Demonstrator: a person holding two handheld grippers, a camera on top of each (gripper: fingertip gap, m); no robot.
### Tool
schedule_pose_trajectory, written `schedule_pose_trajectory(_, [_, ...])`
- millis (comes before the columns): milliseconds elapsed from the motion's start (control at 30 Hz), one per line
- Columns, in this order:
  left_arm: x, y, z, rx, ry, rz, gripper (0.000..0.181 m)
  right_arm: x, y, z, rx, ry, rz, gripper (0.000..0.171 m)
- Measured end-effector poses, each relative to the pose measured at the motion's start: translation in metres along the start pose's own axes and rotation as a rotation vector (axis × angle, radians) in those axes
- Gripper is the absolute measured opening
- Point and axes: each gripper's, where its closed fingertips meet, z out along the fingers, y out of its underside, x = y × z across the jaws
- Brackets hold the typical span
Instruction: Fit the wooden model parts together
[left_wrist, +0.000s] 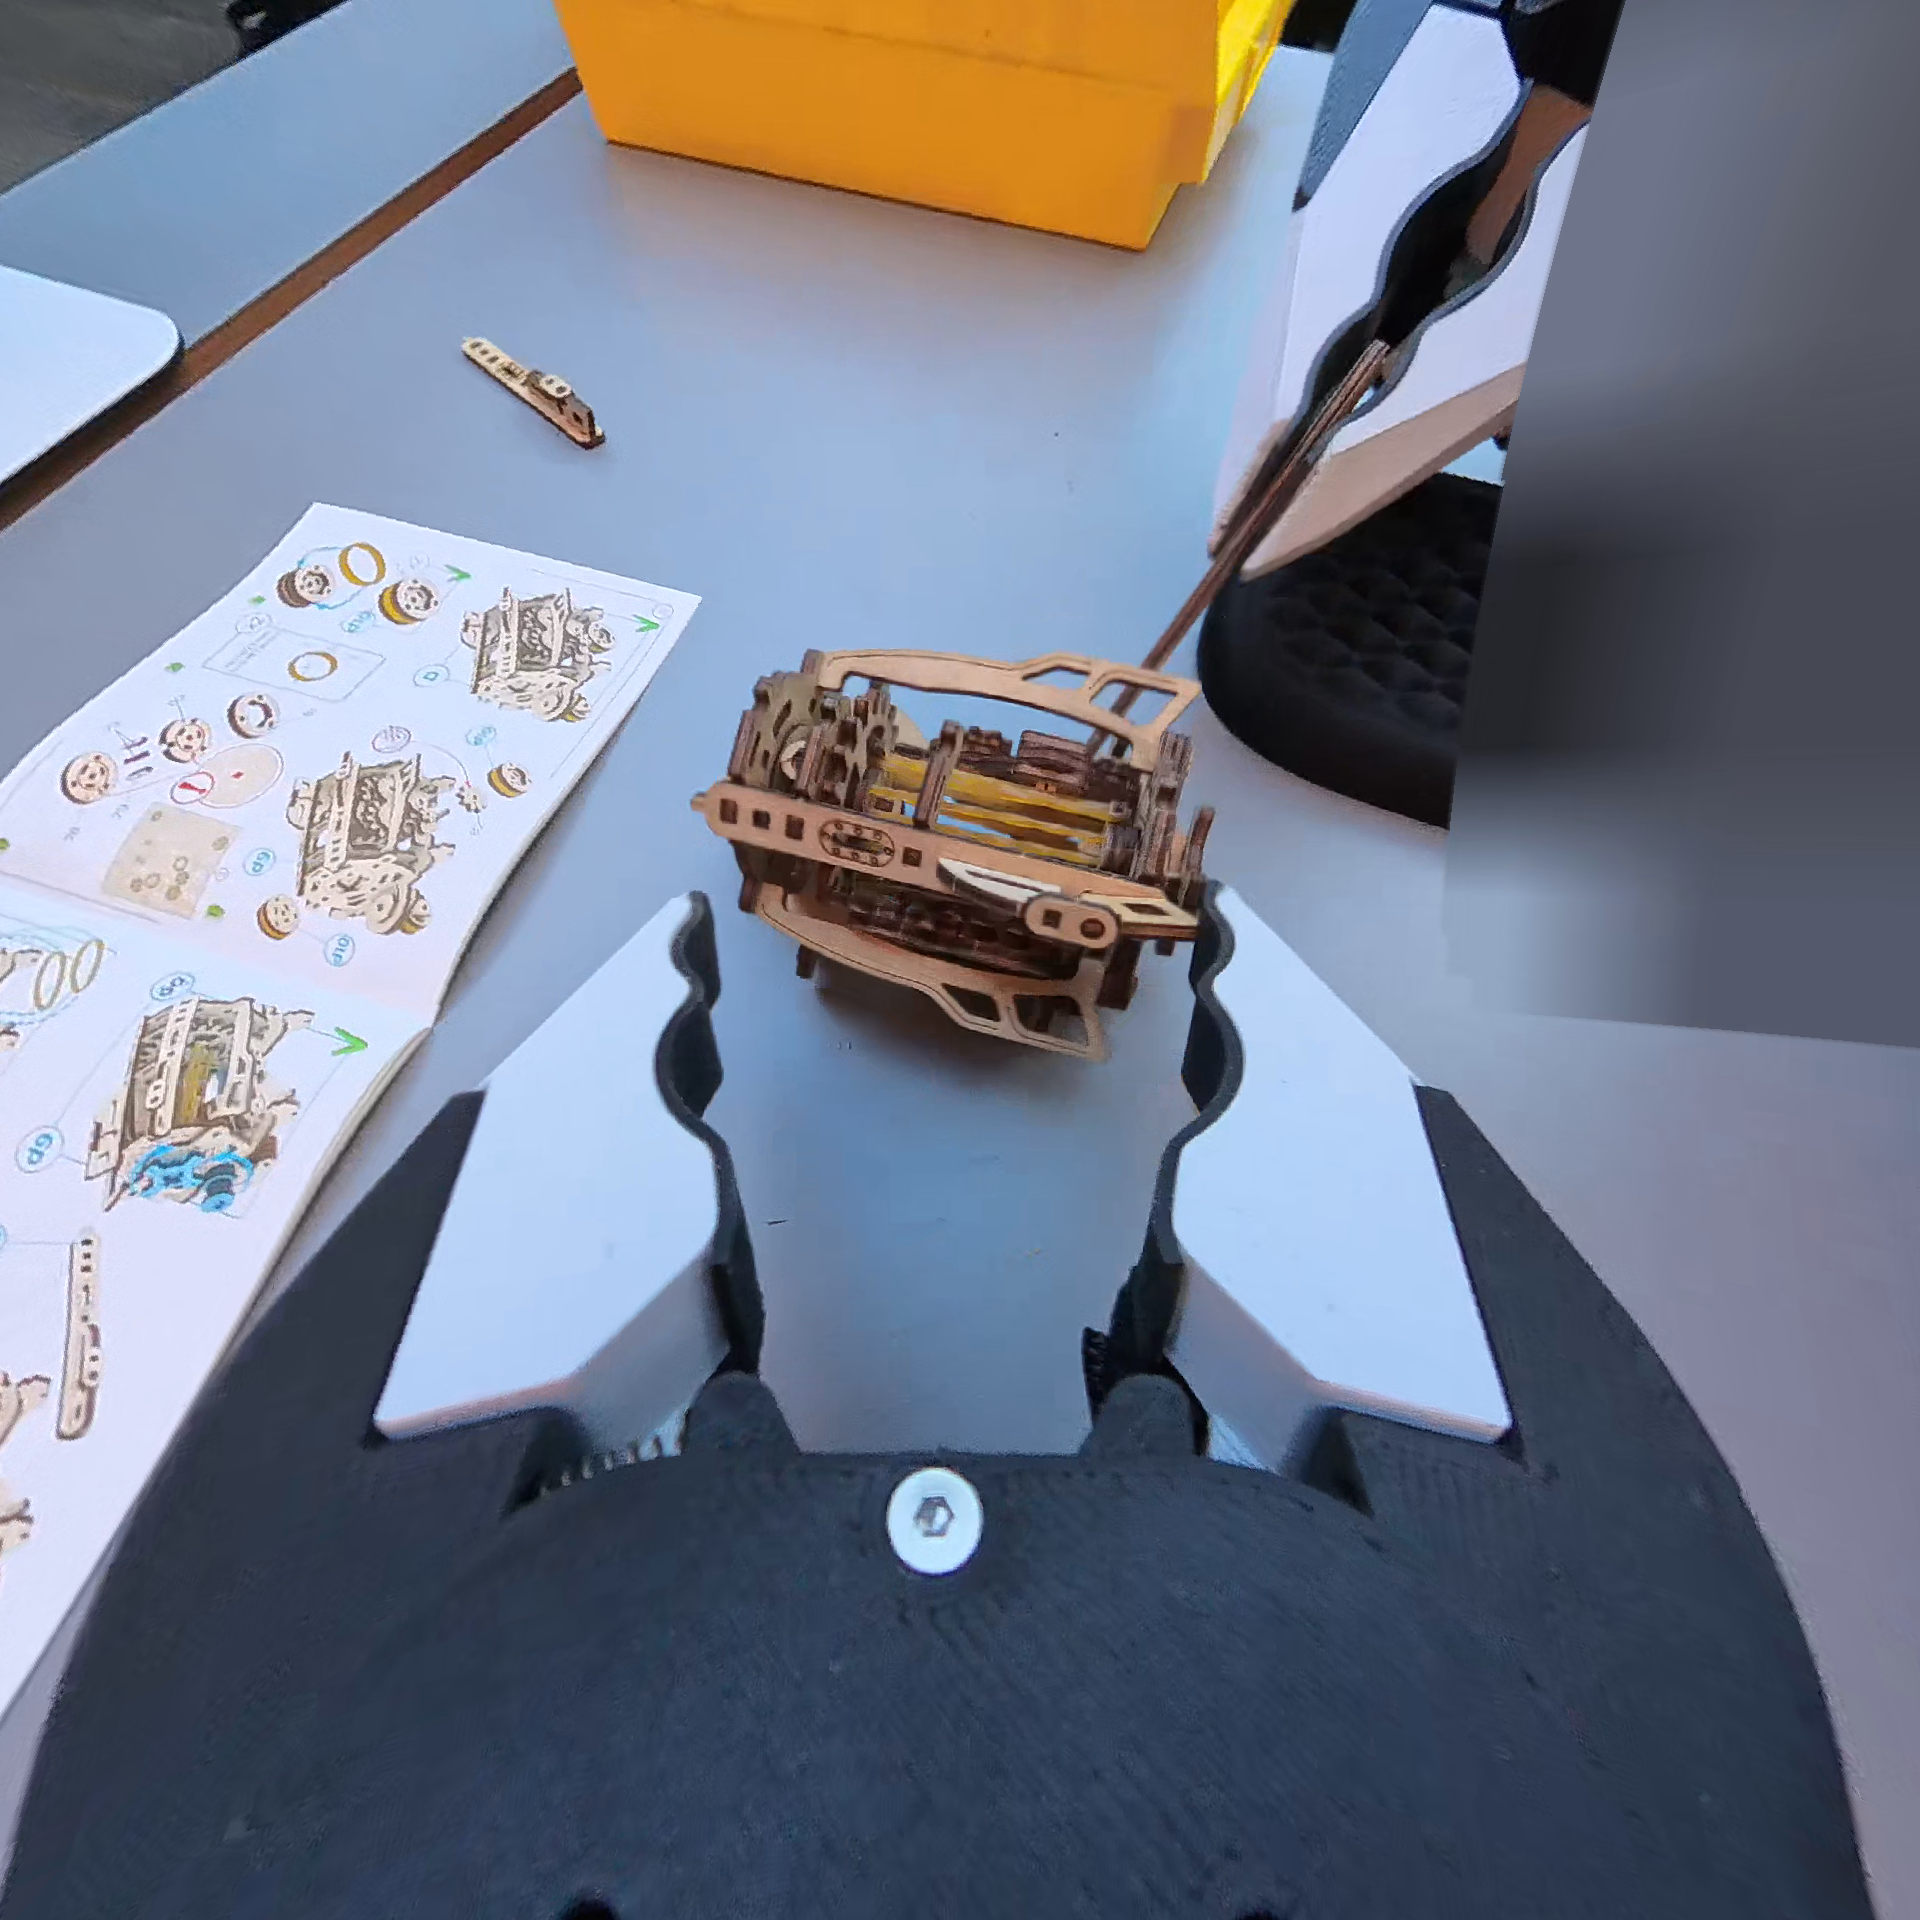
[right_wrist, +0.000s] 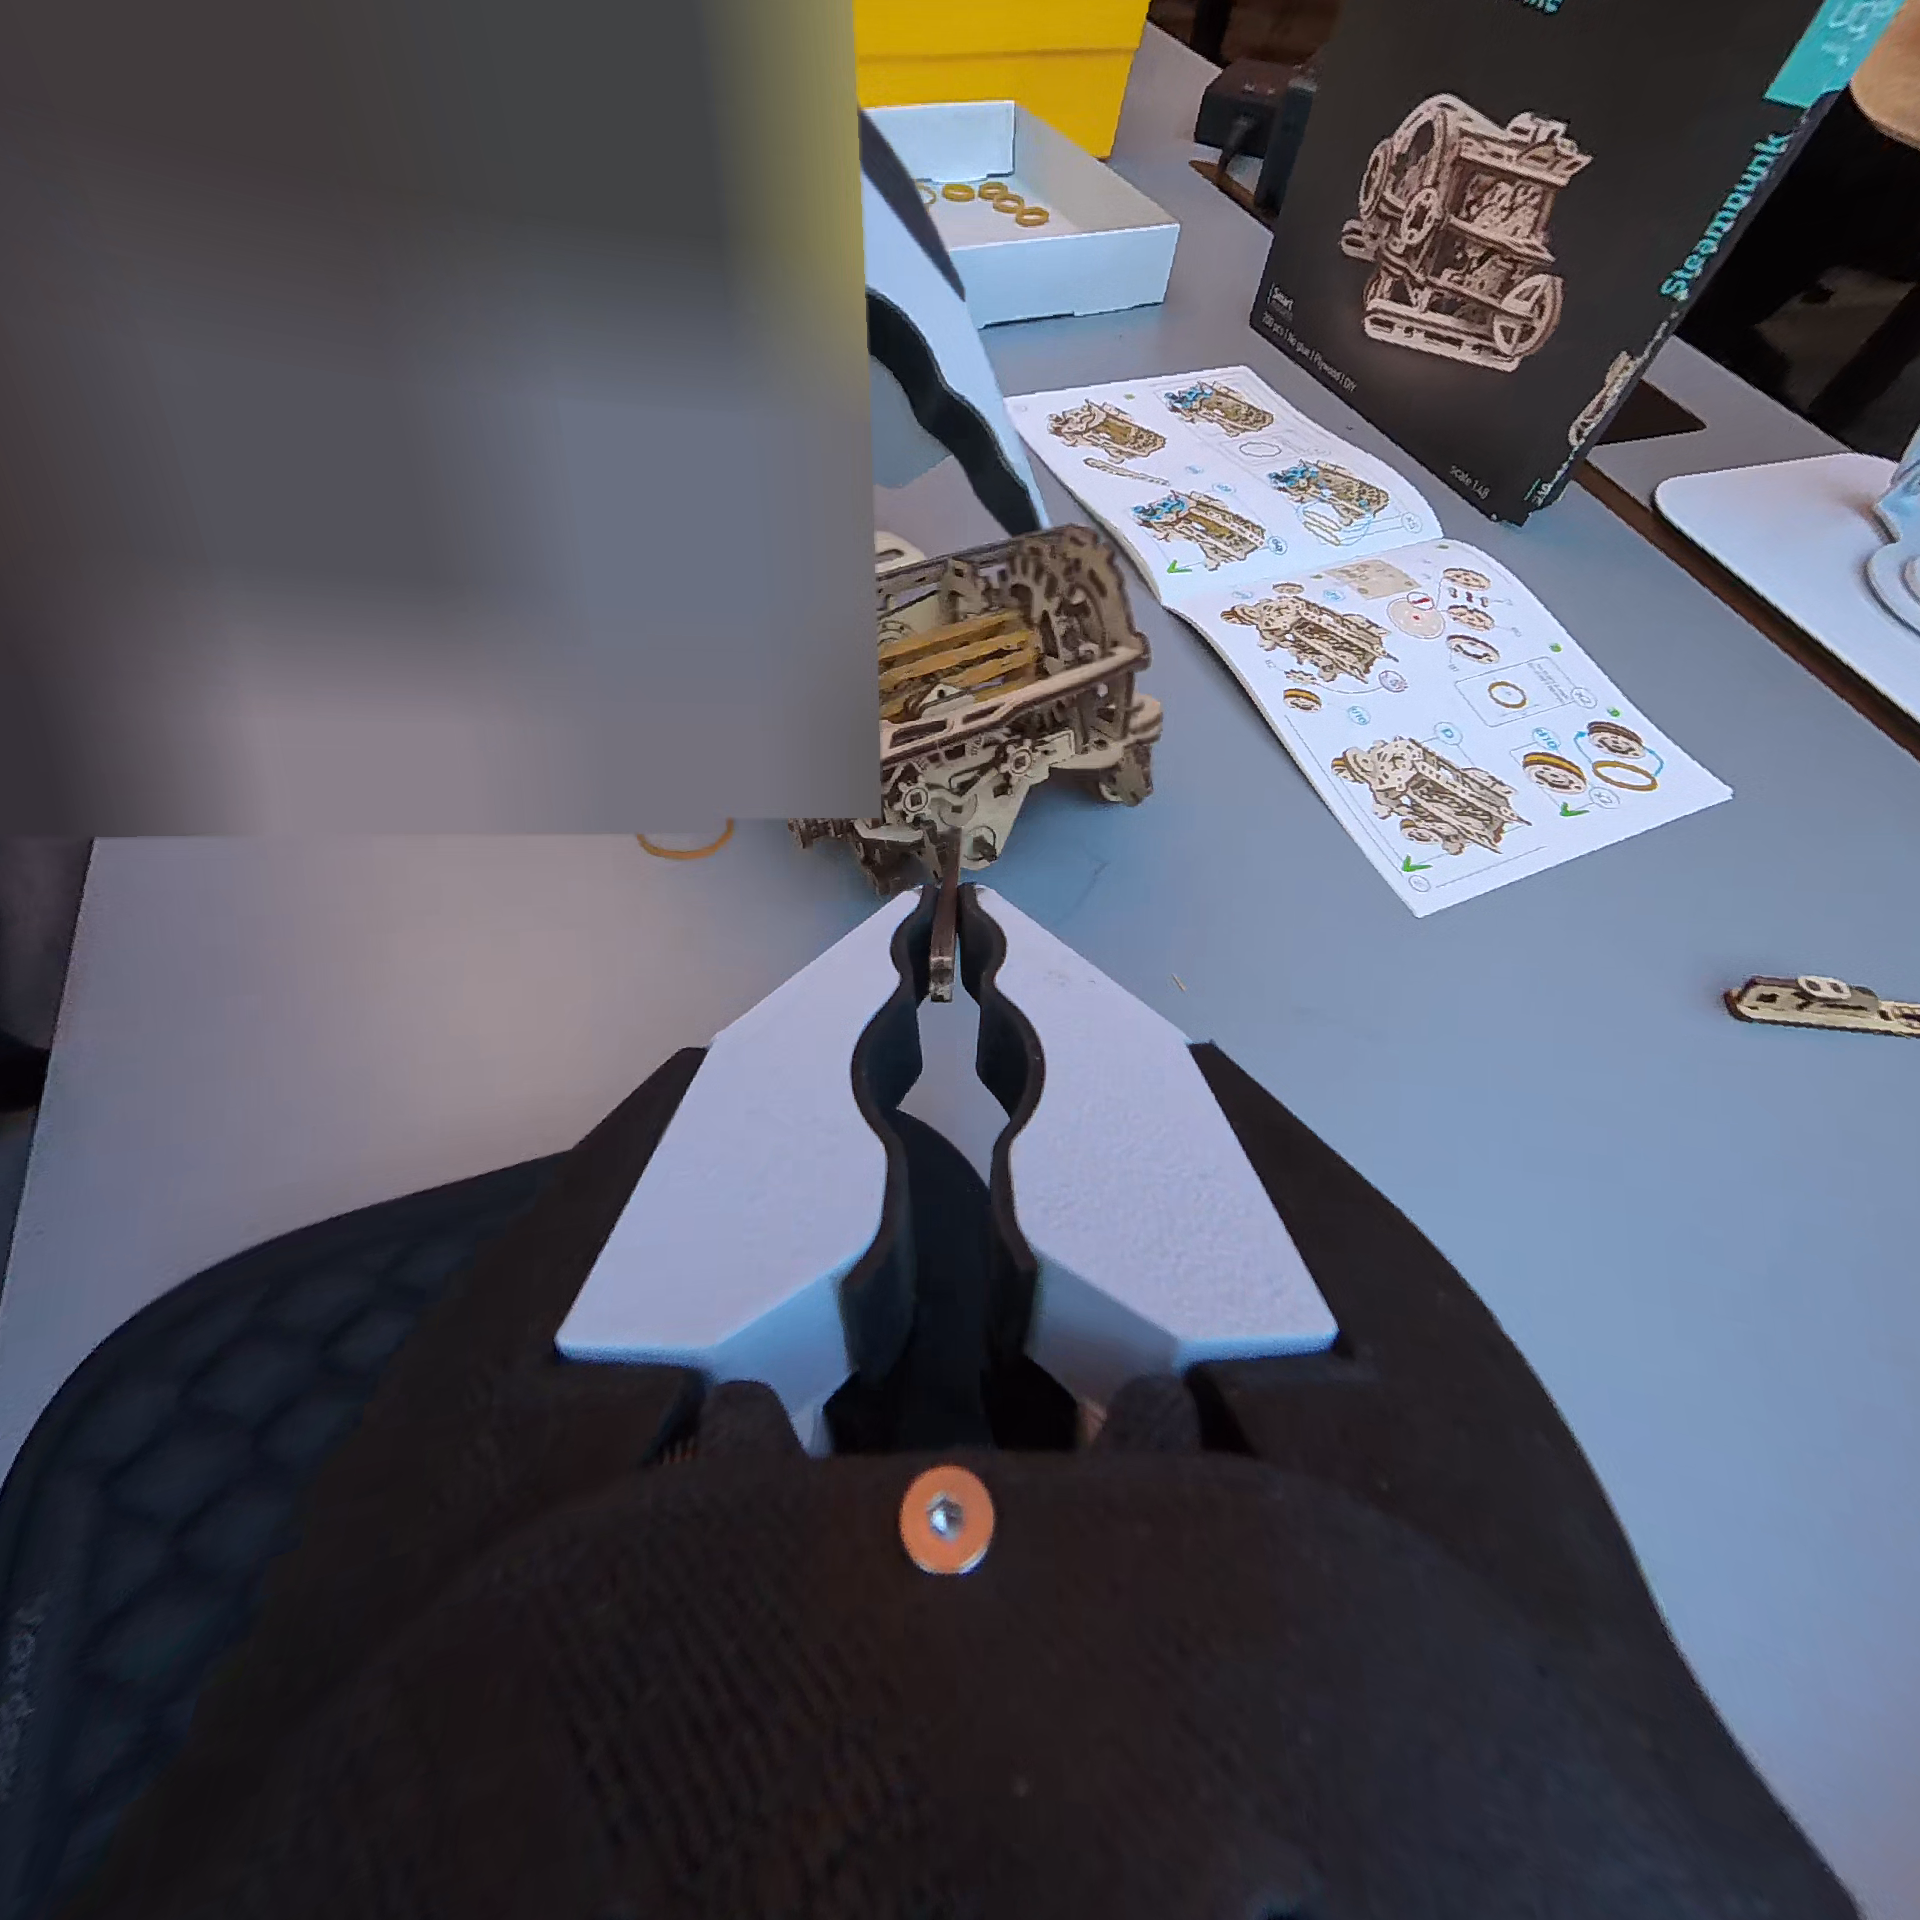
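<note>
Pinching thin wooden strip (right_wrist: 943, 940), right gripper (right_wrist: 941, 896); left gripper (left_wrist: 954, 914) wide.

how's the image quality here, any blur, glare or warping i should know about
Left wrist view: the wooden model is sharp and casts a soft shadow on the grey table; a smeared masking patch fills the right edge. Right wrist view: a big blurred patch hides the upper left and part of the model; wide-angle bending curves the instruction booklet; no strong glare.
</note>
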Motion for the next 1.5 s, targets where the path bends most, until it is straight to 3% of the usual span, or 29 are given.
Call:
schedule_pose_trajectory(100, [0.007,0.0,-0.003,-0.01,0.119,-0.016,0.092,-0.006,-0.006,0.005,0.018,0.007,-0.012,0.001])
schedule_pose_trajectory(133, [0.007,0.002,-0.004,-0.032,0.138,-0.023,0.082,-0.008,-0.008,0.007,0.02,0.002,-0.013,0.001])
schedule_pose_trajectory(433, [-0.014,0.017,-0.018,-0.087,0.091,0.021,0.079,-0.031,-0.017,0.031,0.016,-0.049,-0.014,0.001])
schedule_pose_trajectory(733, [-0.021,0.031,-0.041,-0.007,0.002,-0.159,0.082,-0.047,-0.029,0.049,0.055,-0.131,0.021,0.001])
schedule_pose_trajectory(933, [-0.016,0.033,-0.052,0.123,-0.067,-0.293,0.07,-0.055,-0.032,0.057,0.068,-0.161,0.023,0.001])
schedule_pose_trajectory(1167, [0.001,0.034,-0.069,0.14,-0.069,-0.312,0.048,-0.049,-0.036,0.027,0.121,-0.129,-0.068,0.001])
schedule_pose_trajectory(1267, [0.024,0.042,-0.073,0.068,-0.044,-0.283,0.021,-0.041,-0.032,0.006,0.145,-0.121,-0.106,0.001])
schedule_pose_trajectory(1500, [0.063,0.044,-0.037,0.004,-0.063,-0.364,0.018,-0.036,-0.013,-0.009,0.138,-0.147,-0.144,0.001])
